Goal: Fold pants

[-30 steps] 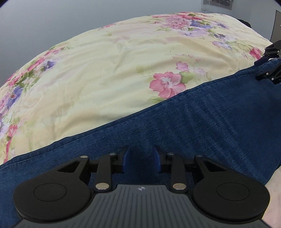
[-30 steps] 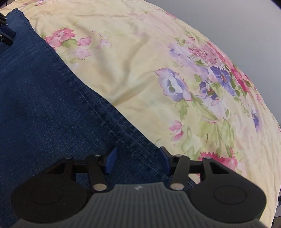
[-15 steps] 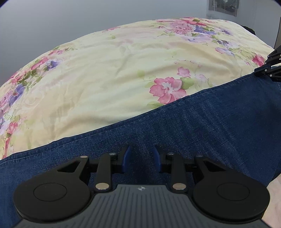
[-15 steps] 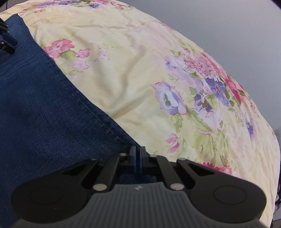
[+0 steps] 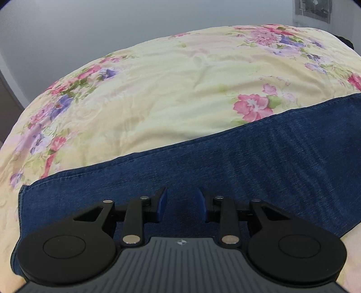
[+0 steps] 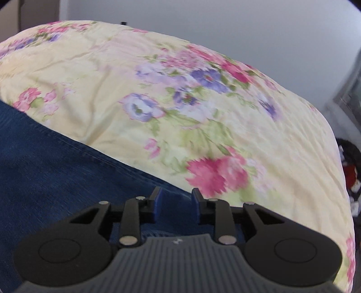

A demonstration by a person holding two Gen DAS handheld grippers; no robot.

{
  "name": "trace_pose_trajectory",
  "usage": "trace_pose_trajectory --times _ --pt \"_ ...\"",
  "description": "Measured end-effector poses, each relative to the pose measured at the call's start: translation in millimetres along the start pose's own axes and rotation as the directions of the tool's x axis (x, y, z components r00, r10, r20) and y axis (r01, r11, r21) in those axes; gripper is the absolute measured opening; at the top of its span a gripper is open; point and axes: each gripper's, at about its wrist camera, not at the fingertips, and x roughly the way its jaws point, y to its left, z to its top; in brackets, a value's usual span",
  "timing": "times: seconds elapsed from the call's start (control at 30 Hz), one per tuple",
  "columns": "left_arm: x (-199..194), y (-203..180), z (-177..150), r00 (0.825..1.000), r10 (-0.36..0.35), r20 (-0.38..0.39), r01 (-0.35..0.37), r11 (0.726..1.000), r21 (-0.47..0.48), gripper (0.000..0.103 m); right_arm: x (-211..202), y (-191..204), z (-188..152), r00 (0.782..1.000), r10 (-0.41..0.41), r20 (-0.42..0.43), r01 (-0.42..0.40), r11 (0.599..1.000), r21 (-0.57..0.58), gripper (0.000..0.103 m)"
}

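Observation:
Dark blue denim pants (image 5: 259, 157) lie flat in a long band across a floral bedspread (image 5: 180, 90). Their left end shows as a straight edge at the left of the left wrist view. My left gripper (image 5: 181, 202) is open, its blue pads apart just above the denim. In the right wrist view the pants (image 6: 56, 169) fill the lower left. My right gripper (image 6: 176, 204) is open over the denim near its seamed edge, holding nothing. That view is blurred by motion.
The pale yellow bedspread (image 6: 180, 101) with pink and purple flowers stretches beyond the pants to grey walls. The bed's right edge drops off near a dark red and black object (image 6: 348, 169). A framed picture (image 5: 312, 9) hangs at the back.
My right gripper shut on the pants edge half a second ago and has since opened and swung right. My left gripper has pulled back toward the pants' left end, pads slightly wider.

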Motion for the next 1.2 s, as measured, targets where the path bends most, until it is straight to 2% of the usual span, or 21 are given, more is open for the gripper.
trace_pose_trajectory --times 0.13,0.17,0.27,0.33,0.43,0.53,0.67,0.8,0.9,1.03,1.2 --pt "-1 26 -17 0.996 0.076 -0.037 -0.077 0.996 -0.036 0.037 -23 -64 -42 0.996 -0.078 -0.037 0.084 0.981 0.174 0.022" --pt "-1 34 -20 0.995 0.093 -0.047 -0.095 0.994 -0.051 0.037 -26 -78 -52 0.994 -0.097 -0.045 0.104 0.971 0.217 0.025" --pt "-4 54 -26 0.991 0.116 -0.071 -0.124 0.985 -0.119 0.037 -24 -110 -74 0.989 -0.127 -0.074 0.145 0.929 0.341 0.026" --pt "-10 63 -27 0.988 0.128 -0.081 -0.139 0.979 -0.147 0.037 -13 -121 -84 0.986 -0.134 -0.103 0.164 0.91 0.381 0.026" --pt "-22 74 -27 0.984 0.15 -0.095 -0.165 0.972 -0.166 0.037 10 -121 -92 0.978 -0.148 -0.147 0.194 0.903 0.383 0.026" --pt "-36 86 -29 0.982 0.163 -0.096 -0.177 0.97 -0.166 0.037 17 -112 -90 0.97 -0.185 -0.16 0.231 0.91 0.345 0.027" --pt "-51 103 -37 0.979 0.172 -0.108 -0.19 0.964 -0.186 0.037 2 -101 -84 0.958 -0.244 -0.15 0.278 0.917 0.284 0.027" --pt "-69 115 -47 0.978 0.177 -0.109 -0.196 0.958 -0.209 0.038 -29 -85 -77 0.964 -0.244 -0.105 0.264 0.916 0.301 0.03" --pt "-87 124 -57 0.98 0.173 -0.1 -0.192 0.954 -0.232 0.043 -48 -56 -69 0.975 -0.21 -0.073 0.222 0.938 0.268 0.03" --pt "-108 132 -73 0.982 0.167 -0.092 -0.185 0.95 -0.252 0.046 -72 -2 -64 0.994 -0.109 -0.027 0.113 0.967 0.228 0.029" --pt "-126 138 -98 0.982 0.16 -0.101 -0.182 0.944 -0.275 0.046 -92 65 -83 1.0 -0.001 -0.004 0.002 0.983 0.186 0.029"
